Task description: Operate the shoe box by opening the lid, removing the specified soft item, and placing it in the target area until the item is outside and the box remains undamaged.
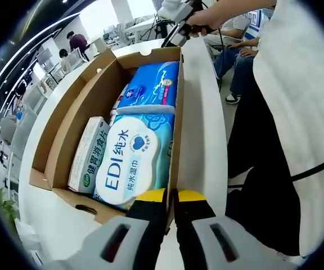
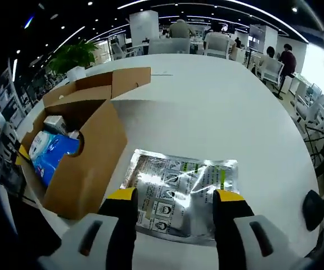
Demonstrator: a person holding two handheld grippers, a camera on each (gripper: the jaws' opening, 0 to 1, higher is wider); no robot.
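Note:
An open cardboard shoe box [image 1: 66,129] lies on the white table [image 1: 198,112]. It holds a blue EDI wet-wipes pack [image 1: 131,160], a second blue pack [image 1: 153,84] and a green-and-white carton [image 1: 89,154]. My left gripper [image 1: 172,197] is shut on the near end of the box's right wall. In the right gripper view the box [image 2: 91,163] sits at the left with its flaps open. A silver foil pouch [image 2: 179,183] lies flat on the table beside it. My right gripper [image 2: 176,198] is open, with one jaw over each near corner of the pouch.
A person in a white top and dark trousers [image 1: 286,140] stands against the table's edge. A black object [image 2: 314,209] sits near the right side of the table. A potted plant [image 2: 75,56], chairs and seated people lie beyond the table's far end.

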